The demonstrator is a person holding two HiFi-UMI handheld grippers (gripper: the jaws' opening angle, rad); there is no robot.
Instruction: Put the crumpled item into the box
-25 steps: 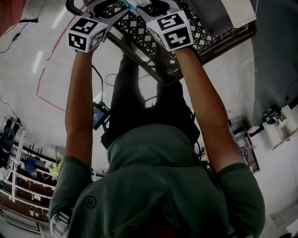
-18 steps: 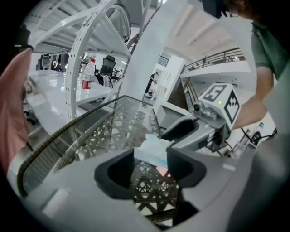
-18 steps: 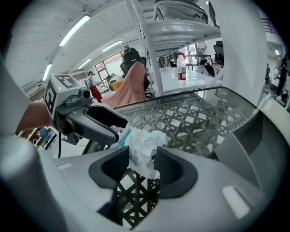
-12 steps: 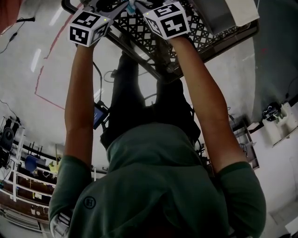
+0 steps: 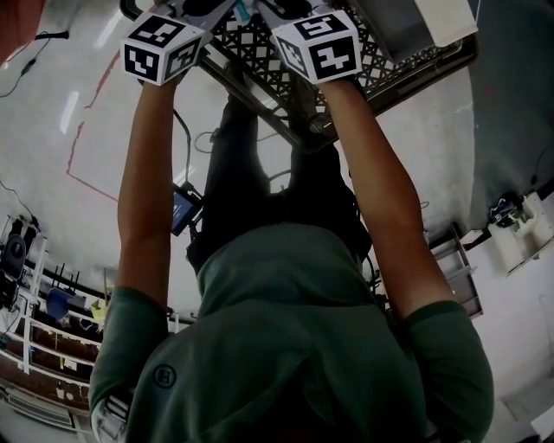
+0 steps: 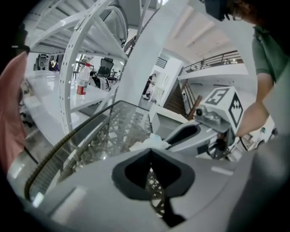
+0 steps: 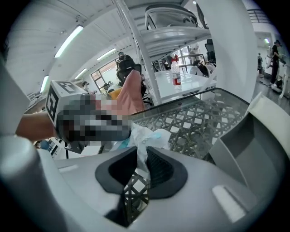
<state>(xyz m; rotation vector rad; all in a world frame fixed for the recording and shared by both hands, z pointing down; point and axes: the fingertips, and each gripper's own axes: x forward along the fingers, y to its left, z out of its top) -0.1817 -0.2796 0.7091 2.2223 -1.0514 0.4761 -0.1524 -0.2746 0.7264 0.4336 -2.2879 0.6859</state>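
Observation:
The crumpled item (image 7: pixel 146 134) is a white wad with a pale blue patch, held over a black lattice crate (image 7: pixel 195 120). My right gripper (image 7: pixel 142 157) is shut on a fold of it; its jaws have just been closing. My left gripper (image 6: pixel 151 153) is shut, its tips meeting after closing. The wad (image 6: pixel 146 144) sits right at those tips, and I cannot tell whether an edge is pinched. In the head view only the two marker cubes, left (image 5: pixel 162 48) and right (image 5: pixel 318 48), show clearly, side by side above the crate (image 5: pixel 359 73).
A pale box (image 5: pixel 443 22) lies at the crate's far right; its flap (image 7: pixel 267 131) shows beside my right gripper. White shelving uprights (image 6: pixel 77 68) rise at the left. A bottle (image 7: pixel 176 72) stands on a white table behind.
In the head view the left marker cube has edged slightly up the picture towards the crate. The right cube and the person's body stand about where they were.

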